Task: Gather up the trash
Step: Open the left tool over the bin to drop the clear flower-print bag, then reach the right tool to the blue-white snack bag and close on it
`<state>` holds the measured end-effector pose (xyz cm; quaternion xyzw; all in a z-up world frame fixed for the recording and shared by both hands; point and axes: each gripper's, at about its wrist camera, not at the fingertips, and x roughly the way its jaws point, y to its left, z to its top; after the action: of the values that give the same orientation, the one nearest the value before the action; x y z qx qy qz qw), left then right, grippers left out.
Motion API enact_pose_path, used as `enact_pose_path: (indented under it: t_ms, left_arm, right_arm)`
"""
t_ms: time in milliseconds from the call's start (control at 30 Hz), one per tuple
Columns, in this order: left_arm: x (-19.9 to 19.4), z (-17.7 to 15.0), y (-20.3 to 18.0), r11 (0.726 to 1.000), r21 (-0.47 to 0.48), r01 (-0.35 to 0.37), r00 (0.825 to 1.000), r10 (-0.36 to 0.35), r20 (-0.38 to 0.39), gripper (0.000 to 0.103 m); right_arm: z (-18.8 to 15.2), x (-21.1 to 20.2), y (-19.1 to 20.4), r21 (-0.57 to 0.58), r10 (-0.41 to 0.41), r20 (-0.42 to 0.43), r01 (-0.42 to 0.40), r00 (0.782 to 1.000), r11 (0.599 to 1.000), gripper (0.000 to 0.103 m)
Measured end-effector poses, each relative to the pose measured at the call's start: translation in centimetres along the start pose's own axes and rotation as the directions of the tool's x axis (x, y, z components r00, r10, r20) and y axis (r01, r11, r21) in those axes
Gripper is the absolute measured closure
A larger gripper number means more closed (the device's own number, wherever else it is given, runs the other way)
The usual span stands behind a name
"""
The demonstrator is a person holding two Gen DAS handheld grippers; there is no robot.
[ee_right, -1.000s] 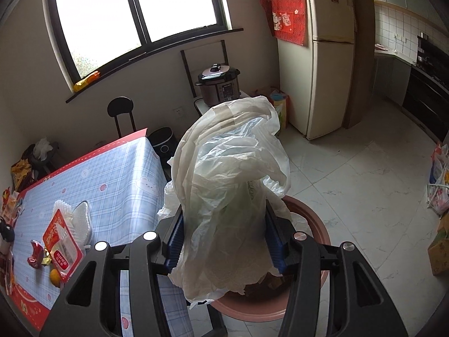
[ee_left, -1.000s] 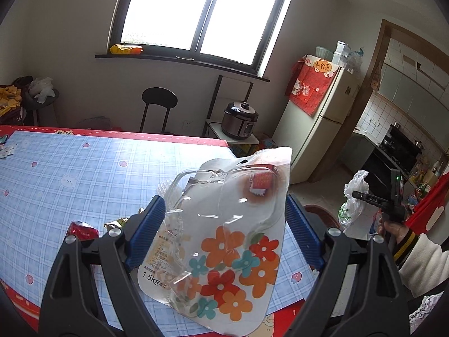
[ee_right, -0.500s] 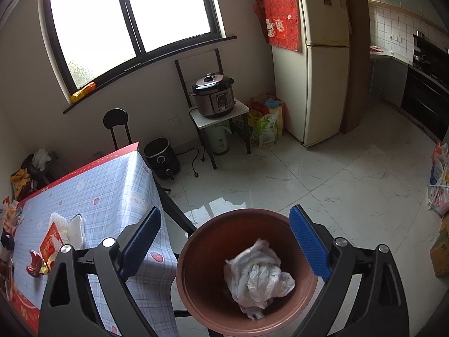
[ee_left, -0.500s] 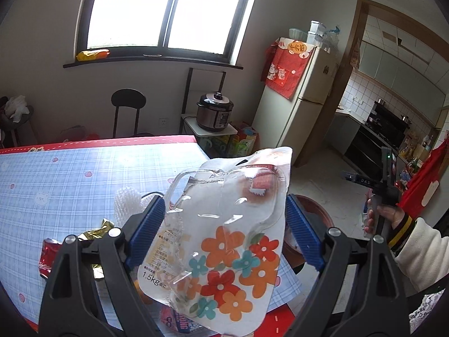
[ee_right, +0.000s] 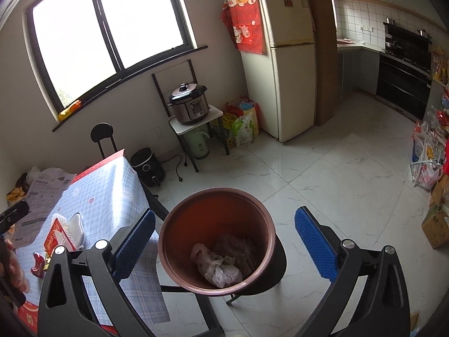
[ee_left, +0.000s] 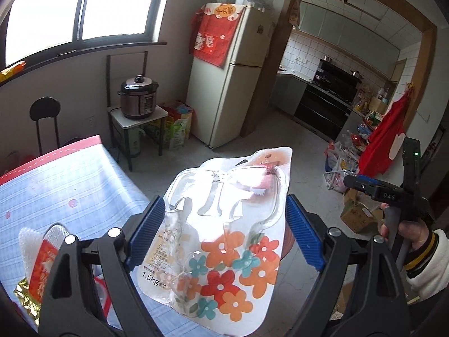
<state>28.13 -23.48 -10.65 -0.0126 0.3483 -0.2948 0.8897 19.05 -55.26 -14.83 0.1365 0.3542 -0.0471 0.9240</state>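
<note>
The left claw (ee_left: 223,234) is clamped on a flat blister package (ee_left: 224,241) of clear moulded plastic over a white card printed with orange, red and teal flowers, held above the tabletop (ee_left: 70,185) edge. The right claw (ee_right: 224,245) stands wide and empty over a brown bin (ee_right: 216,224) containing a crumpled white bag (ee_right: 216,266).

A checked blue tablecloth (ee_right: 106,196) covers the table, bearing a red-labelled packet (ee_right: 54,237) and a crumpled red wrapper (ee_right: 36,264).
</note>
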Motion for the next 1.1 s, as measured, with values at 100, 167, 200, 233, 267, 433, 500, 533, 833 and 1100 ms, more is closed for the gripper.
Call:
enact_pose_path:
  t_ms: [100,167,200,233,267,433,500,533,833,1100]
  left_arm:
    - [4.0,1.5,-2.5,0.999,0.039,0.034,0.999,-0.034,-0.010,0.017]
    - [6.1,2.7,-4.1,0.997,0.061,0.043,0.999,-0.043,0.004,0.016]
    - [6.9,3.3,-4.8,0.996,0.065,0.056,0.998,-0.057,0.017,0.014]
    - [7.6,3.8,-5.4,0.996,0.067,0.063,0.997,-0.065,0.028,0.007]
    - [8.1,4.2,-6.0,0.996,0.071,0.057,0.997,-0.060,0.042,0.005]
    - [7.3,5.3,-6.5,0.995,0.094,0.040,0.996,-0.047,0.079,0.006]
    - [6.1,5.2,-5.4,0.996,0.084,0.016,0.996,-0.024,0.091,0.006]
    - [5.3,5.1,-4.6,0.998,0.069,0.003,0.995,-0.010,0.095,0.006]
    - [-4.6,1.8,4.8,0.986,-0.080,-0.149,0.974,0.160,0.158,0.005]
    - [-15.7,-5.2,15.0,0.905,-0.243,-0.350,0.906,0.393,0.156,0.005]
  right_arm:
    - [-0.6,-1.2,-1.7,0.019,-0.037,0.004,0.036,0.999,0.999,0.005]
    - [-0.9,-2.0,-3.0,0.037,-0.058,0.009,0.057,0.998,0.998,0.005]
    - [-1.1,-2.4,-3.4,0.046,-0.065,0.011,0.065,0.998,0.997,0.005]
    - [-1.3,-2.7,-3.8,0.055,-0.073,0.013,0.072,0.997,0.996,0.005]
    - [-1.5,-3.1,-4.2,0.062,-0.080,0.014,0.079,0.997,0.995,0.005]
    - [-2.6,-4.4,-4.9,0.080,-0.096,0.015,0.094,0.995,0.992,0.005]
    - [-2.9,-4.5,-4.6,0.083,-0.092,0.014,0.090,0.996,0.992,0.005]
    - [-2.9,-4.5,-4.3,0.085,-0.087,0.013,0.086,0.996,0.993,0.005]
    - [-1.9,-4.2,1.6,0.031,-0.006,0.033,0.005,0.999,1.000,0.005]
    - [-2.2,-3.3,9.9,-0.070,0.096,0.002,-0.095,0.995,0.993,0.005]
